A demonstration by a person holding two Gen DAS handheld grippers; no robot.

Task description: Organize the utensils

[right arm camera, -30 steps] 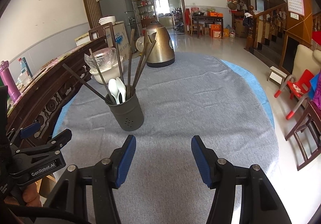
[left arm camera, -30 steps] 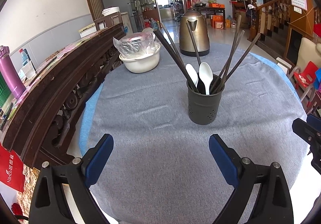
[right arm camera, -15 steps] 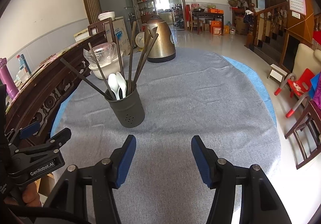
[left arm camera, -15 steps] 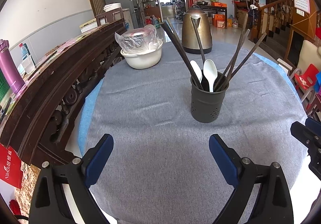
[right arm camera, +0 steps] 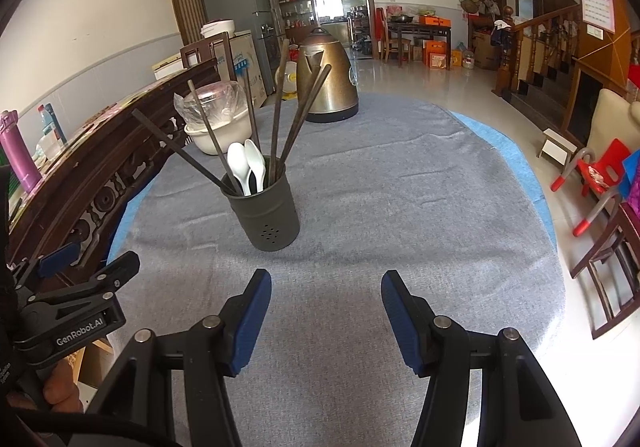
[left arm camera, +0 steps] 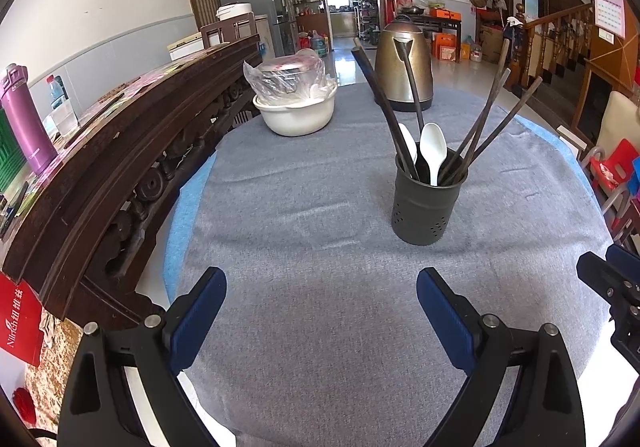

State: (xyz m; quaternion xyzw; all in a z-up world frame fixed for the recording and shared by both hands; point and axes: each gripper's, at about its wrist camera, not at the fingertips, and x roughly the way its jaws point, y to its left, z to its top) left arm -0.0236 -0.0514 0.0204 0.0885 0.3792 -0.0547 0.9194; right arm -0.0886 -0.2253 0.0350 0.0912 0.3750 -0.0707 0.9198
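Note:
A dark grey perforated utensil holder (left arm camera: 426,203) stands upright on the grey tablecloth (left arm camera: 312,231); it also shows in the right wrist view (right arm camera: 266,215). It holds several dark chopsticks (left arm camera: 486,127) and two white spoons (left arm camera: 433,151), which also show in the right wrist view (right arm camera: 245,165). My left gripper (left arm camera: 322,311) is open and empty, near the table's front edge, apart from the holder. My right gripper (right arm camera: 326,311) is open and empty, to the front right of the holder.
A bronze kettle (left arm camera: 404,67) stands at the far end. A white bowl with a plastic-wrapped lid (left arm camera: 294,103) sits at the far left. A dark carved wooden bench back (left arm camera: 120,151) runs along the table's left side. Chairs (right arm camera: 600,175) stand to the right.
Both grippers have pulled back slightly and risen, so the holder looks a little farther away. Both stay open. The holder and utensils have not moved.

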